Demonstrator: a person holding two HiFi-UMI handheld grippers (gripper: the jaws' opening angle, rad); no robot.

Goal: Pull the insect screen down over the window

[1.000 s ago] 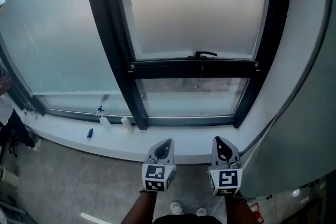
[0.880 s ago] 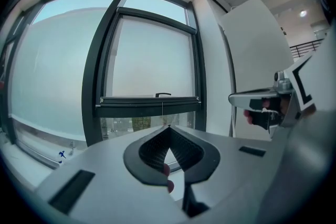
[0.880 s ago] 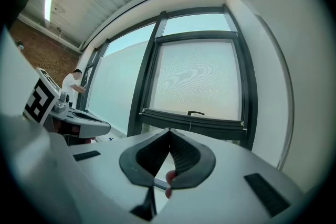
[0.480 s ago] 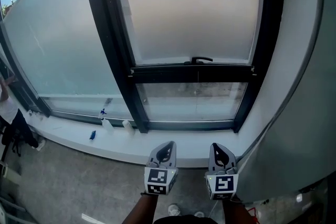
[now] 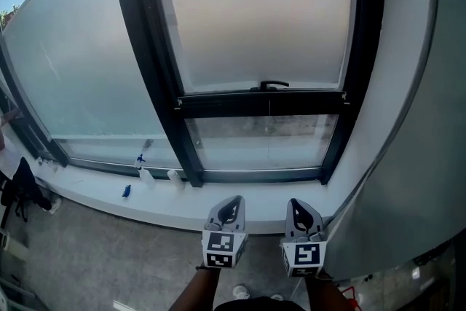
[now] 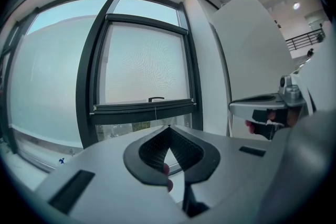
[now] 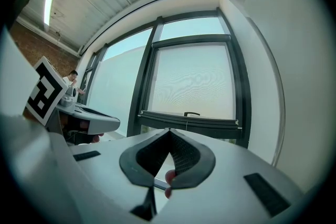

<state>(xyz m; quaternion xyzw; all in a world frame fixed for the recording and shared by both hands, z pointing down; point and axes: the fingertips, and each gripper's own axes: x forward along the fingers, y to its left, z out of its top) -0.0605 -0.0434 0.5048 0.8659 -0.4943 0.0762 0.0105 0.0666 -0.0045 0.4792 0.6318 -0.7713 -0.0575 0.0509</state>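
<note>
The insect screen covers the upper part of the dark-framed window. Its bottom bar carries a small black handle, and a strip of bare glass shows below it. My left gripper and right gripper hang side by side over the floor, short of the sill and well below the bar. Both are shut with nothing in them. In the left gripper view the shut jaws point at the bar. The right gripper view shows its jaws below the handle.
Two small bottles and a blue item stand on the white sill. A wide frosted pane lies to the left and a white wall to the right. A person stands far off to the left.
The grippers have drawn slightly closer together and lower in the head view. The view has shifted, so the window bar sits a little further left. Both stay shut.
</note>
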